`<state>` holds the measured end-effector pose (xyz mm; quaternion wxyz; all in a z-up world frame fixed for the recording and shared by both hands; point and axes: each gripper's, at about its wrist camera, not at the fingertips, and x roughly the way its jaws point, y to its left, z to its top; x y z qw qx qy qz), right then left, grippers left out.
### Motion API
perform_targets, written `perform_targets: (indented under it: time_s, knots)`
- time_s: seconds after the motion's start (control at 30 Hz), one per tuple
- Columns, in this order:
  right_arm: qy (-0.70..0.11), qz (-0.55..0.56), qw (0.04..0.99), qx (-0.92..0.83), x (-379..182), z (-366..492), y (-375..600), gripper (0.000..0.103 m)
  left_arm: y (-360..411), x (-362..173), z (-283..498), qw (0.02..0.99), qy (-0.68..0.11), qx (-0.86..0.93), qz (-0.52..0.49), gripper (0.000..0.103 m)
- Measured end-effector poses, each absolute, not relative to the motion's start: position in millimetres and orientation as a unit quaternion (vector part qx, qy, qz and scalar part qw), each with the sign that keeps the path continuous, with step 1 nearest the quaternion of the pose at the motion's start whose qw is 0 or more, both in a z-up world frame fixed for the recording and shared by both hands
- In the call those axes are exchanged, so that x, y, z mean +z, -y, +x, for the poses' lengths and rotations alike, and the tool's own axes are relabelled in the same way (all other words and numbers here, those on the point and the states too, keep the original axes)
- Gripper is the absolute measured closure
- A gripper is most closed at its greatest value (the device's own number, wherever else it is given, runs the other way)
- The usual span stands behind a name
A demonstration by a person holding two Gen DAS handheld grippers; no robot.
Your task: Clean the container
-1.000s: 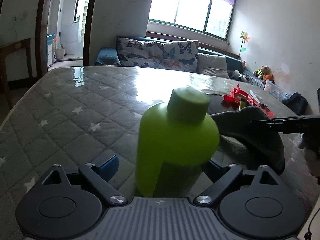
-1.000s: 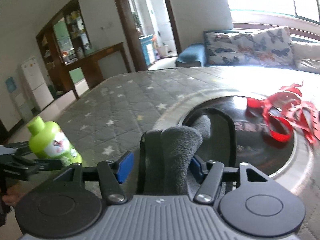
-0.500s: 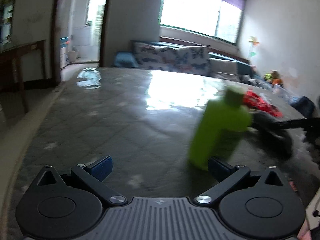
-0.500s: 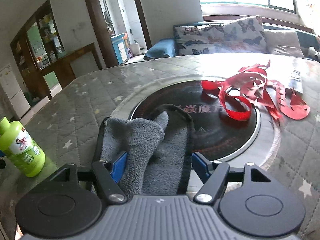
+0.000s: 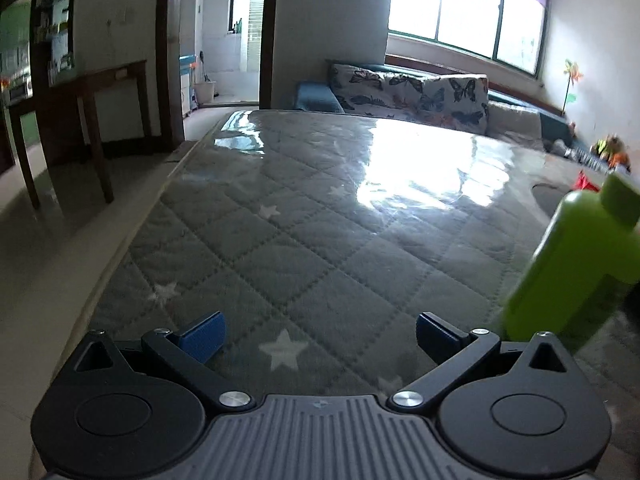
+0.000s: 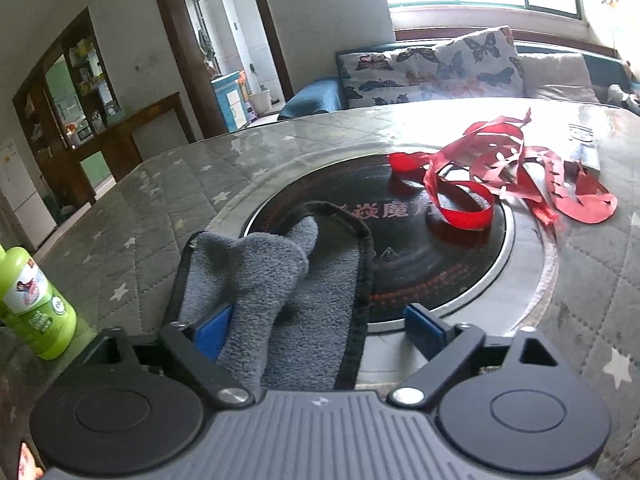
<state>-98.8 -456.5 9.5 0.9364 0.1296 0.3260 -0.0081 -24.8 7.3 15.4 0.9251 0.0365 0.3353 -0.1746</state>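
A green bottle [image 5: 572,260] with a green cap stands on the table at the right edge of the left wrist view, outside the fingers. My left gripper [image 5: 320,334] is open over bare table, nothing between its blue pads. In the right wrist view the same green bottle [image 6: 30,300] stands upright at the far left, its printed label showing. A grey cloth [image 6: 272,292] with a dark border lies on the table, partly over the round black cooktop [image 6: 420,240]. My right gripper [image 6: 316,330] is open, with the cloth lying loose between its fingers.
The table [image 5: 320,220] has a grey quilted star cover under glossy film; its left edge drops to the floor. Red paper ribbons [image 6: 500,168] lie on the cooktop's far right side. A wooden side table [image 5: 80,120] stands left; a sofa with butterfly cushions [image 6: 440,68] is behind.
My left gripper let go of the green bottle, opened and swung left, leaving the bottle standing at the right. My right gripper opened and released the grey cloth, which now lies loose.
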Motion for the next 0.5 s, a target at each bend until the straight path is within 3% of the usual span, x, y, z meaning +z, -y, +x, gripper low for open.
perform_targets:
  time_s: [0.23,0.5]
  knots:
    - [-0.319,0.128,0.939,-0.012,7,-103,455,0.000,5,12,-7,0.925,-0.336,-0.167,0.063,0.000]
    - [-0.314,0.127,0.941,-0.015,6,-106,454,0.000,11,7,5,0.928,-0.335,-0.151,0.061,0.000]
